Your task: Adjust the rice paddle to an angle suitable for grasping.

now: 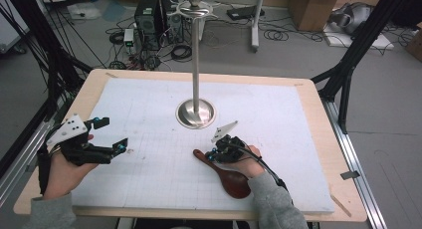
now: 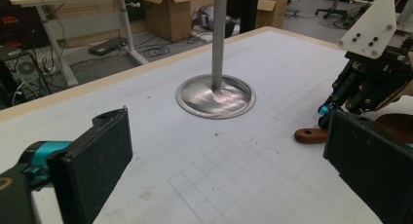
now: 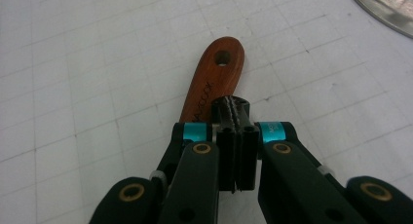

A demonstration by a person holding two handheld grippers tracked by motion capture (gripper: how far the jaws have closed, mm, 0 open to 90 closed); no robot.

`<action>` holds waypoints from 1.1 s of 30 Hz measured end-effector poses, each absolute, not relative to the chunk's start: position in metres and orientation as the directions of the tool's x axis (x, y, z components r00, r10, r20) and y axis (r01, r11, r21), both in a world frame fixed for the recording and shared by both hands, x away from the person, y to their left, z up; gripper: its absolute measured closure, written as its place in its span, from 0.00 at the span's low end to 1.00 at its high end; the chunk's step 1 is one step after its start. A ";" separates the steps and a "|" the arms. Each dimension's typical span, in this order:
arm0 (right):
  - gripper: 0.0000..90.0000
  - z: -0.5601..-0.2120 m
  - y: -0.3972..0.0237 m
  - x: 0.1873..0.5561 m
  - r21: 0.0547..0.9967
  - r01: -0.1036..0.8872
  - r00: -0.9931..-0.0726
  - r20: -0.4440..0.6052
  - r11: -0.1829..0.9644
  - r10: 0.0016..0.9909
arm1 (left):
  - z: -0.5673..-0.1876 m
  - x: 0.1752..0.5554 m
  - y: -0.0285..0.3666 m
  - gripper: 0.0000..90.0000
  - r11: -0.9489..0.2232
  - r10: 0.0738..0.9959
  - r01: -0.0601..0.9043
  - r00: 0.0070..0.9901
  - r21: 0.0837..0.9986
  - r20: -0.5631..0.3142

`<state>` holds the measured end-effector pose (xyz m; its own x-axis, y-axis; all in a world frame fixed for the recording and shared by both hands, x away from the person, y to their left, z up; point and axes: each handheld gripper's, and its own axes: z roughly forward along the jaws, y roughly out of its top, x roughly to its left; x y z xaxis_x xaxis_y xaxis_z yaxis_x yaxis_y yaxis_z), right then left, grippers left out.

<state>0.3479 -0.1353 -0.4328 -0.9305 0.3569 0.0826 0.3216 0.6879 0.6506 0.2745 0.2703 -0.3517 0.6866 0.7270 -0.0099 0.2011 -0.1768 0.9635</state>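
right gripper (image 3: 235,112): jaws pressed together above wooden spoon (image 3: 210,83), poised over its handle | left gripper (image 2: 229,160): spread, idle | spoon flat on tabletop (image 1: 149,114) near stand (image 1: 196,112)

Even, bright overhead light; soft glare on the round polished steel base (image 2: 215,95); near black jaws look slightly blurred, perhaps out of focus

Steel stand (image 1: 195,55): round base on white gridded mat (image 1: 278,124), upright pole. Mat covers wooden table (image 1: 318,109). Floor beyond: computer towers (image 1: 149,15), cables, cardboard boxes (image 1: 311,7).
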 end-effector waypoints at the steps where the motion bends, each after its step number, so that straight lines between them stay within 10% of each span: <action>1: 1.00 -0.433 -0.134 0.348 0.653 0.318 -0.933 0.087 0.688 0.350 | -0.352 0.274 0.271 0.05 -0.179 0.727 0.200 0.687 0.963 -0.008; 28: 0.99 -0.431 -0.121 0.340 0.643 0.276 -0.952 0.078 0.714 0.297 | -0.351 0.272 0.272 0.05 -0.170 0.728 0.202 0.686 0.965 -0.015; 33: 0.79 -0.422 -0.127 0.339 0.678 0.282 -0.946 0.079 0.679 0.314 | -0.351 0.273 0.273 0.05 -0.167 0.730 0.199 0.683 0.966 -0.015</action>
<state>0.3394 -0.1265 -0.4224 -0.9460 0.3144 0.0792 0.2824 0.6790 0.6776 0.2726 0.2728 -0.3506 0.6834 0.7299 -0.0148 0.1989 -0.1667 0.9657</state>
